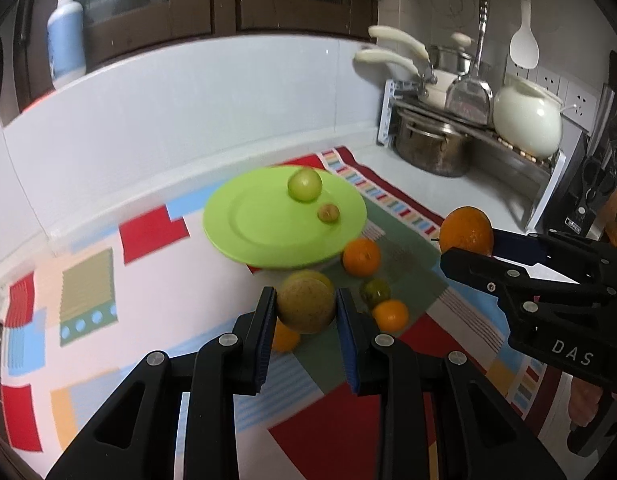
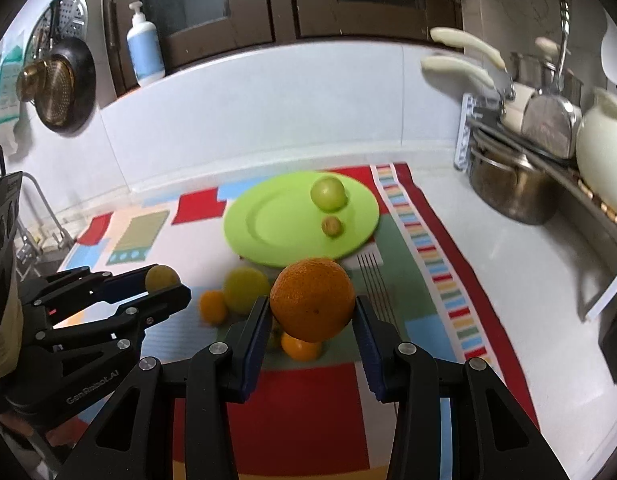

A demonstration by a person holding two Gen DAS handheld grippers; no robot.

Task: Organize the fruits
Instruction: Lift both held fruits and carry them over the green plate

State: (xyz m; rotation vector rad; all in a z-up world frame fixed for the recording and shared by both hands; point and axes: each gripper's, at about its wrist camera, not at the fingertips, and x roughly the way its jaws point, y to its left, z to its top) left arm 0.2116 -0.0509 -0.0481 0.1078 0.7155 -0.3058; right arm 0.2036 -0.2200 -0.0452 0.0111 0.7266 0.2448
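My left gripper (image 1: 306,310) is shut on a tan round fruit (image 1: 306,304), lifted above the mat. In the right wrist view the left gripper (image 2: 164,284) shows at the left with the tan fruit (image 2: 162,277). My right gripper (image 2: 312,314) is shut on a large orange (image 2: 312,300), also in the air; the left wrist view has the right gripper (image 1: 464,246) and orange (image 1: 466,234) at the right. A green plate (image 1: 264,236) lies ahead with a green fruit (image 1: 304,186) and a small brown fruit (image 1: 328,213). Several small fruits (image 1: 361,257) lie on the mat below.
A patterned mat (image 1: 148,300) covers the white counter. A dish rack (image 1: 468,136) with steel pots and a white jar (image 1: 526,120) stands at the back right. A soap bottle (image 2: 145,50) sits on the ledge; a pan (image 2: 62,88) hangs at the left.
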